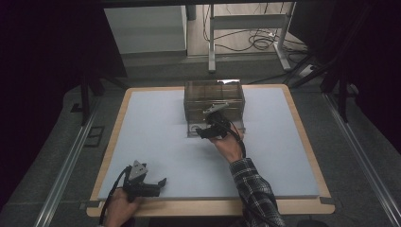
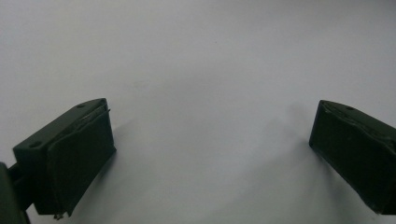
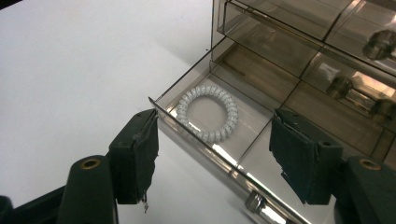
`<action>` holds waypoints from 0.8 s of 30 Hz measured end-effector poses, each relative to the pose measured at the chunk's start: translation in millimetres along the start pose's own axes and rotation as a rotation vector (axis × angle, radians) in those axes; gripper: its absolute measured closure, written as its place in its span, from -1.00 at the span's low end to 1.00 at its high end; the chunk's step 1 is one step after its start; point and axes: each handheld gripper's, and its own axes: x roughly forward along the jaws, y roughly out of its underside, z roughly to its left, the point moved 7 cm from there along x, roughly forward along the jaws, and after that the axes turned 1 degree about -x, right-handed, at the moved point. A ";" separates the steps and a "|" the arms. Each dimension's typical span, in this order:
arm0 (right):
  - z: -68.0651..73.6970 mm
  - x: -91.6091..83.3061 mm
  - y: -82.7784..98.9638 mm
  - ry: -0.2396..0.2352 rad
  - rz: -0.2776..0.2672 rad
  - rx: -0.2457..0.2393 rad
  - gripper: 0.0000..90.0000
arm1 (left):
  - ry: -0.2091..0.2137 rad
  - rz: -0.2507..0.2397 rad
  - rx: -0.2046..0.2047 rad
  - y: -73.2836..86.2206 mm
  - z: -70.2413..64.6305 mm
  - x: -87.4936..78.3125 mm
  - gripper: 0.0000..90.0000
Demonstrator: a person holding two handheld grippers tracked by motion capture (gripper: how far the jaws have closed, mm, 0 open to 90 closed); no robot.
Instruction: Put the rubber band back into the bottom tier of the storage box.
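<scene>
Fingers (image 3: 135,154) of the right gripper (image 3: 215,158) stand apart with nothing pressed between them, straddling the front lip of the pulled-out drawer (image 3: 205,149); the coiled hair tie (image 3: 208,113) lies flat on the drawer floor just beyond that lip, near its left corner. Fingers of the left gripper (image 2: 210,158) are also spread wide over bare white tabletop (image 2: 196,56), holding nothing, at the near left corner of the table.

Judging from this, the step in hand is either releasing the hair tie into the drawer or going in to take it. Either way, the right gripper should clear the thin front wall before any sideways move, since a pad catching that lip could drag the light organizer (image 1: 213,97) across the smooth surface. To shut the drawer, pushing squarely on the small metal knob (image 3: 253,201) would keep it from jamming.

Pale grey-white and spiral-wound like a telephone cord, the hair tie forms a closed ring with an open centre. It looks springy and light, likely to squash and slip under a shallow pinch.
</scene>
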 end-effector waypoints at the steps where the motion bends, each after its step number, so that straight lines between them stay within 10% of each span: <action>1: -0.1 -1.1 0.6 -0.001 -0.001 0.000 -0.29 | 0.000 0.001 0.000 0.0 0.0 0.0 -1.00; 24: -0.4 -24.9 23.7 -0.030 0.027 0.021 -0.46 | 0.000 0.001 0.000 0.0 0.0 -0.1 -1.00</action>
